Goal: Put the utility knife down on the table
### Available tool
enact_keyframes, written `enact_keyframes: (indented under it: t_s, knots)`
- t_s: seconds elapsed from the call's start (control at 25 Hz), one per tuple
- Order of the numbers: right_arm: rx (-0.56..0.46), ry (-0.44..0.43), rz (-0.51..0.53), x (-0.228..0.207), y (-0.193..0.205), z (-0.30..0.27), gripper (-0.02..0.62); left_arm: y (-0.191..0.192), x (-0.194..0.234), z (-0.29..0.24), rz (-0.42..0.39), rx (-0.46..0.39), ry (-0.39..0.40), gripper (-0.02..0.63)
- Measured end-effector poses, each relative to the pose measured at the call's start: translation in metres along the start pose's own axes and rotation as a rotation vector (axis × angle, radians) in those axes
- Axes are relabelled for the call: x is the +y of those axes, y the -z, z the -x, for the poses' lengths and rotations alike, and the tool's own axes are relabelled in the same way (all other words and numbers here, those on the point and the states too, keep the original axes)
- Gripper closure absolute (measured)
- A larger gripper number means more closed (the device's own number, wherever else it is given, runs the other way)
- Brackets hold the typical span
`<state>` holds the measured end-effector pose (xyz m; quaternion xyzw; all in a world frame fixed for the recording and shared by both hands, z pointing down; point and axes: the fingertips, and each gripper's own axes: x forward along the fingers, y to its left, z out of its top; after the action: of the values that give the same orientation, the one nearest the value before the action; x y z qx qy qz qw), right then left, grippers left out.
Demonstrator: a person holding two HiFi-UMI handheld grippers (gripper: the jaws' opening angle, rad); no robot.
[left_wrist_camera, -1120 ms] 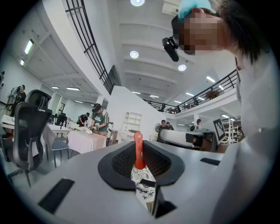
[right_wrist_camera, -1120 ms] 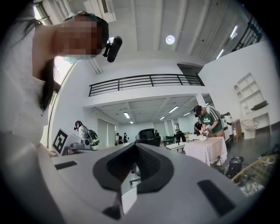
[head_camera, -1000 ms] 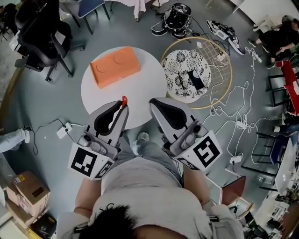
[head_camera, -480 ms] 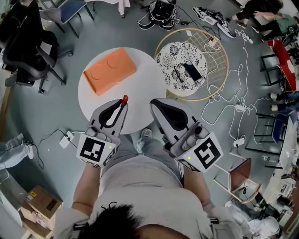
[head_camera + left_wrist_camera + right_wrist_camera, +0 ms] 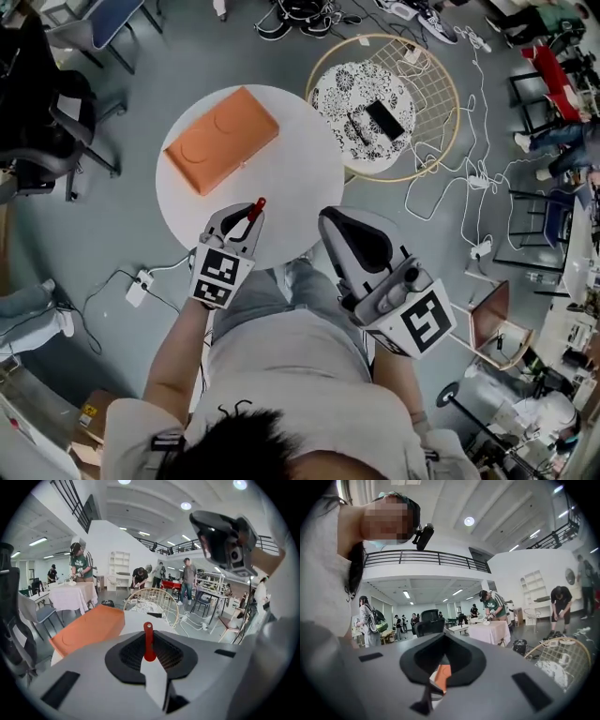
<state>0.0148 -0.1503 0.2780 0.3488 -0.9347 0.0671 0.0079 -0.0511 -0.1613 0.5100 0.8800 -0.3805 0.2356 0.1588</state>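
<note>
Utility knife, slim and red-handled (image 5: 256, 206), sits over the near edge of the round white surface (image 5: 291, 178), clear of the flat orange rectangular box (image 5: 221, 139) lying towards the far side, with a patterned round mat in a wire hoop (image 5: 367, 131) and loose white cables (image 5: 441, 202) on the grey floor beyond. Left tongs (image 5: 248, 219) are closed on the knife, its red end projecting past the tips. Right tongs (image 5: 334, 221) are closed with nothing between them, held beside the surface's near edge.
</note>
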Motion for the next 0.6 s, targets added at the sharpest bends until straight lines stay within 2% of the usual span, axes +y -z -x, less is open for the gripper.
enact_keyframes:
  t_s: [0.24,0.6]
  knots:
    - [0.038,0.106,0.007,0.0,0.007,-0.001,0.586,0.063,0.006,-0.034,-0.05,0.193,0.072,0.551]
    - [0.079,0.191,0.023,0.001,0.01,0.002,0.586,0.096,0.016,-0.065,-0.069,0.336,0.106,0.551]
